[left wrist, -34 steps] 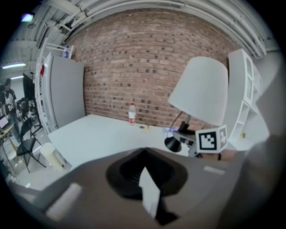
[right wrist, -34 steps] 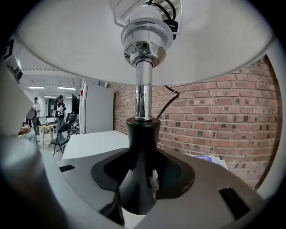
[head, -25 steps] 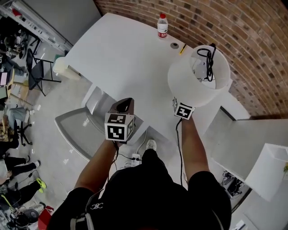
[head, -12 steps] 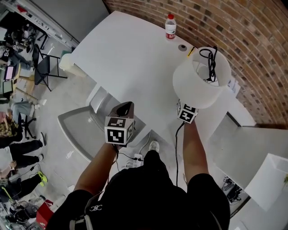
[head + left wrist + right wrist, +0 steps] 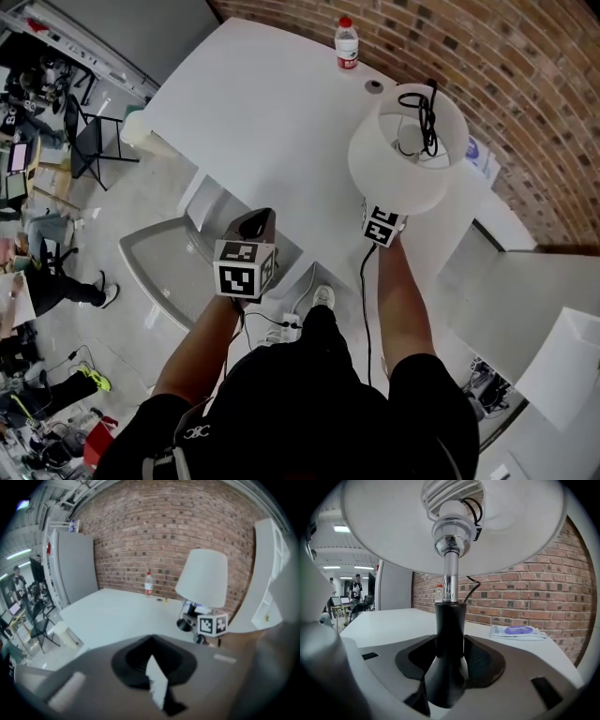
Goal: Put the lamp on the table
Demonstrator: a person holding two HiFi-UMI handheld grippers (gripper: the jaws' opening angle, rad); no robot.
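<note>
The lamp has a white shade [image 5: 408, 164] with a black cord [image 5: 419, 111] coiled in its top. It hangs over the right part of the white table [image 5: 253, 103]. Its black stem [image 5: 450, 630] stands upright between the jaws of my right gripper [image 5: 450, 656], which is shut on it; a chrome rod [image 5: 451, 576] rises into the shade [image 5: 393, 522]. That gripper's marker cube [image 5: 382, 223] shows just under the shade. My left gripper [image 5: 255, 225] is shut, holds nothing, and hovers at the table's near edge. From the left gripper view the lamp [image 5: 204, 577] is at the right.
A water bottle [image 5: 347, 44] and a small round object [image 5: 374, 86] stand near the brick wall. A purple and white packet [image 5: 516, 631] lies on the table's right end. A grey chair [image 5: 159, 267] sits below the edge; a second white shade [image 5: 562, 366] is at the lower right.
The lamp in my right gripper has drifted slightly left toward the bottle and now hides the yellow pencil seen earlier. The left gripper has stayed where it was.
</note>
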